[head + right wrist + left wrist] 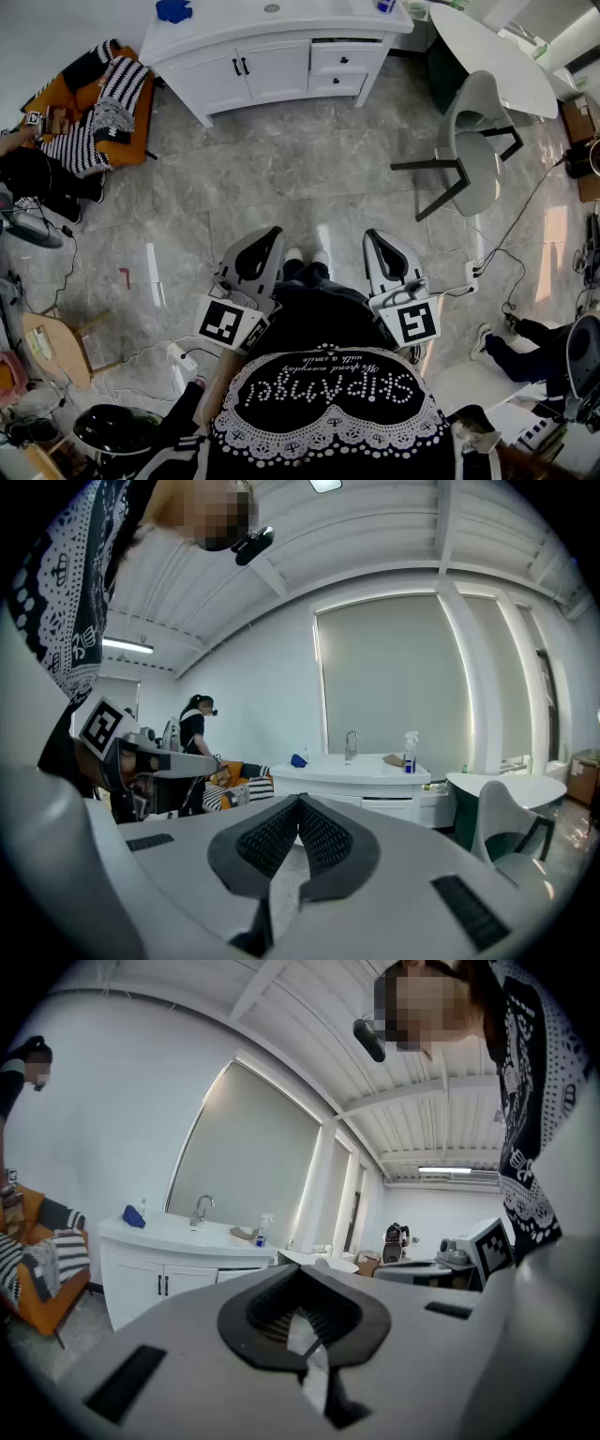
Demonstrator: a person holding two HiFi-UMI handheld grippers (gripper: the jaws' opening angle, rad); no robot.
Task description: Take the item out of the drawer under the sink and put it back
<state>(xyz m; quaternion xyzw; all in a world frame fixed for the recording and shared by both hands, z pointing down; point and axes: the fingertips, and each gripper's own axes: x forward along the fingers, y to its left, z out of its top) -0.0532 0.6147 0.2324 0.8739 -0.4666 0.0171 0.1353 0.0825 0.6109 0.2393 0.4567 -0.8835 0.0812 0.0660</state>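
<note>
Standing back from the sink cabinet [272,56].
The left gripper [263,240] and right gripper [376,240] are both closed on nothing, the drawers [343,60] well apart from them across the floor [281,178].

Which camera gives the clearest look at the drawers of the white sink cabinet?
The head view: the drawers show whole, knobs included, right of the cabinet doors. The left gripper view shows only a sliver of them; the right gripper view shows them small and partly hidden.

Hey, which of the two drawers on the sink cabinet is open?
The upper drawer: a dark gap shows above its front, while the lower drawer sits shut.
</note>
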